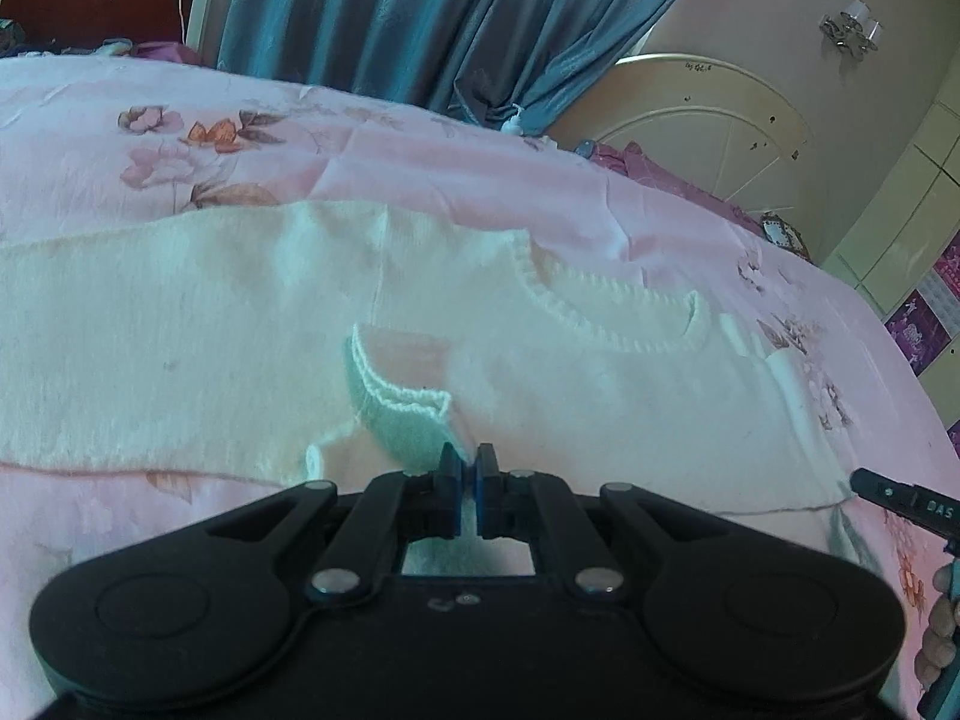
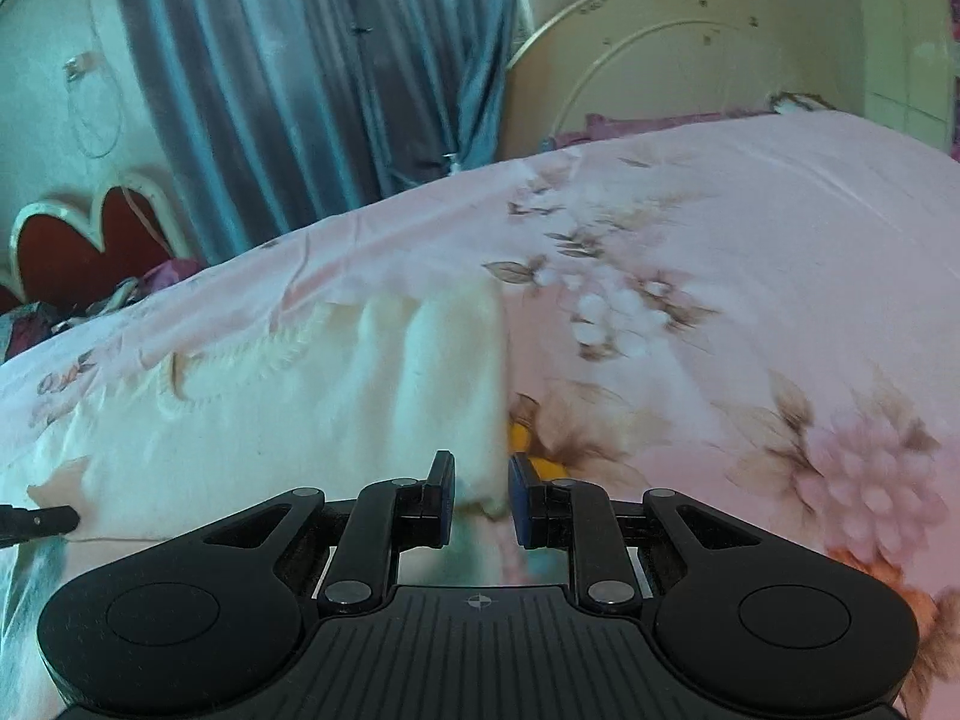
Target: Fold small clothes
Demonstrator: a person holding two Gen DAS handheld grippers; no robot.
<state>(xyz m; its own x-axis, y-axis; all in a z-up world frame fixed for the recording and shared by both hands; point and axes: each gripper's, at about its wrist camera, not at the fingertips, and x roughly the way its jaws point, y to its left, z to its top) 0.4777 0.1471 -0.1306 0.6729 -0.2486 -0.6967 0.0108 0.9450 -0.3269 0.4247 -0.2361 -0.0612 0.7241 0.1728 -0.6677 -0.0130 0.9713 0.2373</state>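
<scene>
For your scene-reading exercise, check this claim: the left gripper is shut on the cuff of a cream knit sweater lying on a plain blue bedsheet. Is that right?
One detail is wrong: the bedsheet is pink with a floral print, as both wrist views show. The left gripper is indeed shut on the cuff of the cream knit sweater.

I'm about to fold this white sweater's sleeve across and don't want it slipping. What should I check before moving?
1. Left gripper shut on the sleeve cuff: ok, jaws pinch its edge.
2. Right gripper gripping the sweater: not ok, jaws open astride its edge.
3. Sweater body flat on the bedspread: not ok, ridges near the right edge.
4. Neckline uncovered: ok.
5. Yellow object beside the sweater edge: cannot tell what it is.
</scene>
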